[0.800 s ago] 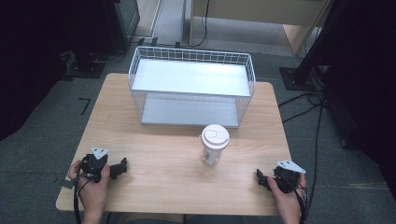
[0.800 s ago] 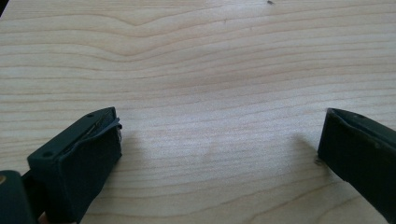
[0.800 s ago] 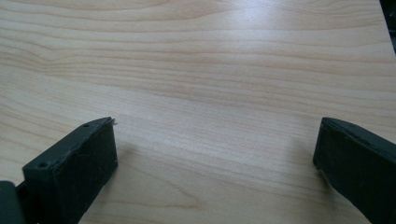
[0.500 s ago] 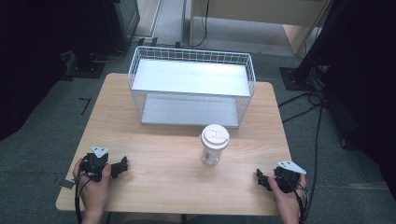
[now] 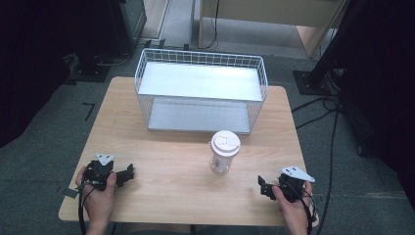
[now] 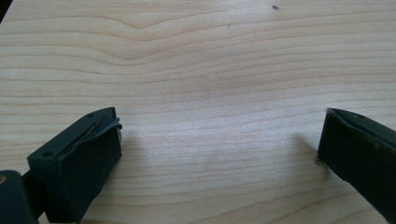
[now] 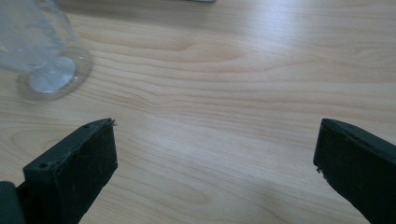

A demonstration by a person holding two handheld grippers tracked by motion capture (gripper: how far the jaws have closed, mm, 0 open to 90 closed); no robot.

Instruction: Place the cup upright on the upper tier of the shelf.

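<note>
1. The left hand-held gripper [image 5: 128,173] rests at the near left of the table [image 5: 161,152], its jaws spread wide with only bare wood between them.
2. A wire basket [image 5: 201,93] stands at the far middle of the table.
3. The cup [image 5: 224,152], clear with a white lid, stands upright just near of the basket's right end, well apart from both grippers.
4. The right hand-held gripper [image 5: 263,186] rests at the near right, jaws wide and holding nothing; in the right gripper view the cup's base [image 7: 49,74] lies beyond its jaw on that view's left.
</note>
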